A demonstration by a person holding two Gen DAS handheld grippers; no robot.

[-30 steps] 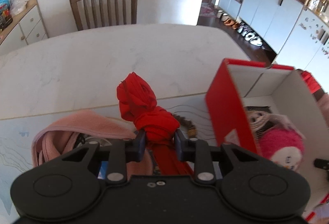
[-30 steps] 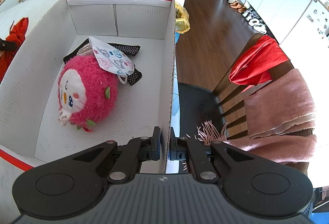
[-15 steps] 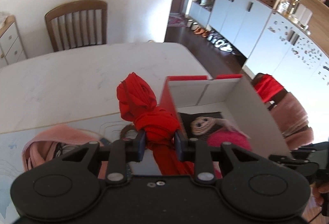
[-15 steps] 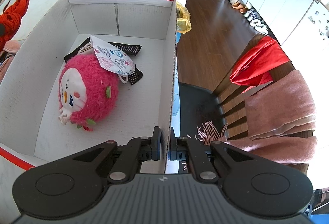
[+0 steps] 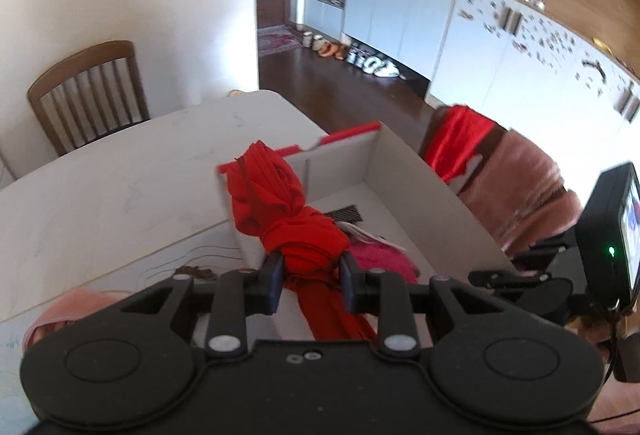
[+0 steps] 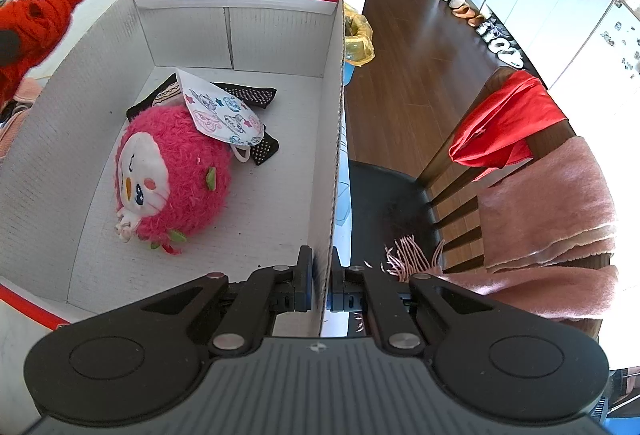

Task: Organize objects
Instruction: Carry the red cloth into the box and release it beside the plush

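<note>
The left gripper [image 5: 311,267], pointing steeply downward, is clamping the knot of a red knotted cloth [image 5: 280,211], which is hanging clear above the table [image 5: 120,179] at the near-left wall of the cardboard box [image 6: 280,47]; the cloth's upper end is rising above the jaws and its tail is trailing below them. The right gripper [image 6: 320,275], also pitched downward, is pinching the box's right wall, one pad on each face of the card. No lettering is legible on the box's red rim; only cartoon prints are showing on the face mask [image 6: 224,115]. Inside, a pink plush toy [image 6: 176,171] is occupying the left middle, the mask is leaning on it, and dark socks [image 6: 248,95] are lying behind. Bare floor is remaining along the box's near and right sides. Beyond the right wall, a chair [image 6: 384,203] is carrying a pink scarf [image 6: 548,207] and a red garment [image 6: 504,123].
</note>
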